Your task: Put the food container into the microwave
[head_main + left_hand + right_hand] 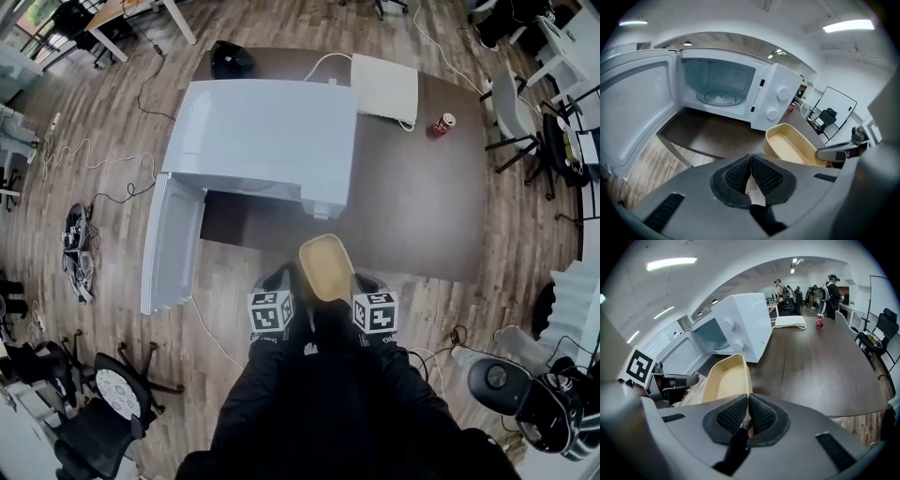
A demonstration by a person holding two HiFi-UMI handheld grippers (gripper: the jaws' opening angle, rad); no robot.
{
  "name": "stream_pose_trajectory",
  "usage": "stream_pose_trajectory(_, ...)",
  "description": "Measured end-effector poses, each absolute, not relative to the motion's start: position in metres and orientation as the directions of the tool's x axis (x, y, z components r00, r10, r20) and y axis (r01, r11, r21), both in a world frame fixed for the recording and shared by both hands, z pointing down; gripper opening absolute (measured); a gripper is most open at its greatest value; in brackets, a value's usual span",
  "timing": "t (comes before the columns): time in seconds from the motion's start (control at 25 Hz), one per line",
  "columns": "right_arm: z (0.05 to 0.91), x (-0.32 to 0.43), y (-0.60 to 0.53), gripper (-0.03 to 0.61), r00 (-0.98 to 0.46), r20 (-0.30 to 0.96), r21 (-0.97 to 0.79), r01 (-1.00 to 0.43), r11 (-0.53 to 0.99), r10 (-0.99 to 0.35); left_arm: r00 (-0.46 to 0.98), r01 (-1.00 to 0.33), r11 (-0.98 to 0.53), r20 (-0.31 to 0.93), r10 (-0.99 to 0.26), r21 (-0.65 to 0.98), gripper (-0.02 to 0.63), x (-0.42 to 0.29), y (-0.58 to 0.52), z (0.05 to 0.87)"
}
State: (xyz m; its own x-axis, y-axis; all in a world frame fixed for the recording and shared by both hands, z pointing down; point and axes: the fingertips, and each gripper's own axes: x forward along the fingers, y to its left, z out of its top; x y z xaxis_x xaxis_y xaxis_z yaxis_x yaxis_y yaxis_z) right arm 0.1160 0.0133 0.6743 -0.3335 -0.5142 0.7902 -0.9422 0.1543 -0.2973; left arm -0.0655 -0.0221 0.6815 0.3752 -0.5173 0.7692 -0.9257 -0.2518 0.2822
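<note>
With right gripper (748,399) clamped on the beige food container (725,378) rim and left gripper (751,160) closed empty alongside, carry level into the open microwave (774,99), onto the glass turntable (719,97).

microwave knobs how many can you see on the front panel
2. Both sit on the control panel to the right of the microwave's open cavity: an upper knob and a lower knob just beneath it. None appear hidden.
</note>
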Motion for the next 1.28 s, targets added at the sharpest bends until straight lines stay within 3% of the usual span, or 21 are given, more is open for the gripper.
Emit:
stream_pose_trajectory(0.68, 0.663, -0.051, -0.090, 0.035, -0.380, 0.753, -0.358, -0.922, 0.150, -0.538, 0.351, -0.936, -0.203, 0.764, -0.542, 0.286, 0.034, -0.212, -0.102, 0.676)
stream_pose_trajectory(1.28, 0.653, -0.097, -0.213, 0.035, -0.327, 0.697, -0.373, -0.925, 0.067, -0.638, 0.373, -0.926, -0.185, 0.726, -0.578, 0.328, 0.034, -0.239, -0.180, 0.680)
